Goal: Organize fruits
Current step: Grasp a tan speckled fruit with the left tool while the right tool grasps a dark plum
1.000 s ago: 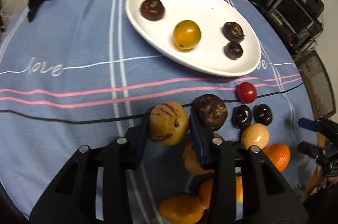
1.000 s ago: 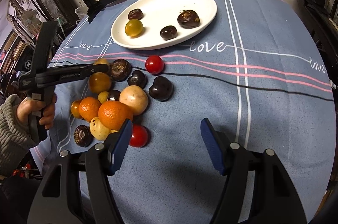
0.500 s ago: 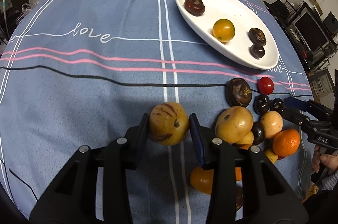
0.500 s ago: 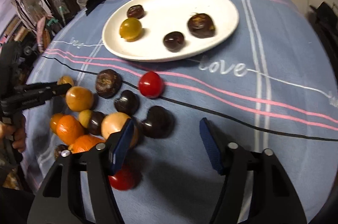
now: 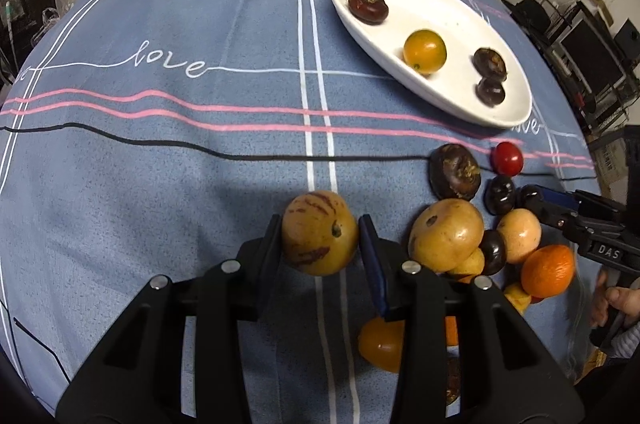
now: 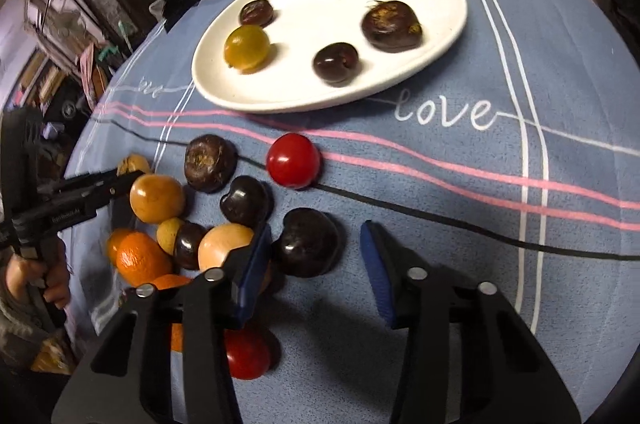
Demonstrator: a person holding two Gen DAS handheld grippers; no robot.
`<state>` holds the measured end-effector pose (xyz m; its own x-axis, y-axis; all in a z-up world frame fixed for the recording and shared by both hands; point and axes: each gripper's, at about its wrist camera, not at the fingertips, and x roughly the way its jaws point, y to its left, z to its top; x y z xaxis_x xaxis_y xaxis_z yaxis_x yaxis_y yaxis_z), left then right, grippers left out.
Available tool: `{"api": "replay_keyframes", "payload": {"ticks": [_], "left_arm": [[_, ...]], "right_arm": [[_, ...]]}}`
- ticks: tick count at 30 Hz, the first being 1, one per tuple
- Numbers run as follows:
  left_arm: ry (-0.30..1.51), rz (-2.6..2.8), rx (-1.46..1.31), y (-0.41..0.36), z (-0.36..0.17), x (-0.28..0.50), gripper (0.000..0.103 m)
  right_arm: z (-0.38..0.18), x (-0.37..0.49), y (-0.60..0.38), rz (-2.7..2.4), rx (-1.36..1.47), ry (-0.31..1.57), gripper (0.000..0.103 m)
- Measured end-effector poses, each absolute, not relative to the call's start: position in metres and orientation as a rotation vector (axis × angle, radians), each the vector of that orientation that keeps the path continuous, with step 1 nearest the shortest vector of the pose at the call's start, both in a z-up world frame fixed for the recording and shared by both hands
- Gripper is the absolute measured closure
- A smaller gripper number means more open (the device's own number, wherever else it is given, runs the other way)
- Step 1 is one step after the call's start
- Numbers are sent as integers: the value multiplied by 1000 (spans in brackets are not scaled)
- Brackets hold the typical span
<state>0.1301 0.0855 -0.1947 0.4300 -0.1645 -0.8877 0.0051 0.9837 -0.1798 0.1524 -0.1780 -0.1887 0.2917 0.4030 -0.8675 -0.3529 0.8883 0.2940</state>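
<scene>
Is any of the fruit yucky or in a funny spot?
Nothing is spilled or broken. The rough dark fruit on the white plate looks wrinkled with yellowish patches, and so does the one on the cloth. Most fruit sits in a loose pile off the plate, not yet sorted.

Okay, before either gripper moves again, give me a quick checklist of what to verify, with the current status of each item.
1. Left gripper grip on the striped yellow fruit: ok, both fingers press its sides.
2. Room on the white plate for that fruit: ok, four fruits lie on it with bare patches between.
3. Right gripper open and holding nothing: ok, jaws stand wide apart.
4. Dark plum lined up for the right gripper: not ok, it sits against the left finger, off centre.
5. Neighbours clear of that grasp: not ok, the pale peach fruit crowds the left finger.
6. Whether the striped fruit is lifted off the tablecloth: cannot tell.
</scene>
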Motion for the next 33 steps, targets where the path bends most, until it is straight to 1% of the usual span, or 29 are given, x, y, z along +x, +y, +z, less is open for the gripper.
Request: {"api": "replay_keyframes", "payload": {"ticks": [4,10,14,18,25,33], "left_arm": [[1111,-95,-113,78,-197,125,64],[1087,-94,-152,82,-197,122,65],[1072,-114,-181,84,-191,116,66],[1063,-116,-190,84,-184,108,66],[1021,-127,-110,67,-152,112,66],[947,-156,-24,43,-115,165,66]], "right_arm": [[-186,146,-167,503,-31,1152,70],[-188,146,-174,502,23,1161,70],[-180,139,-189,506,91,1157,70],[-177,126,-199,492,98,1159,70],[-165,109,-205,478,41,1119,70],[-135,134,-211,479,54,1034,70]]}}
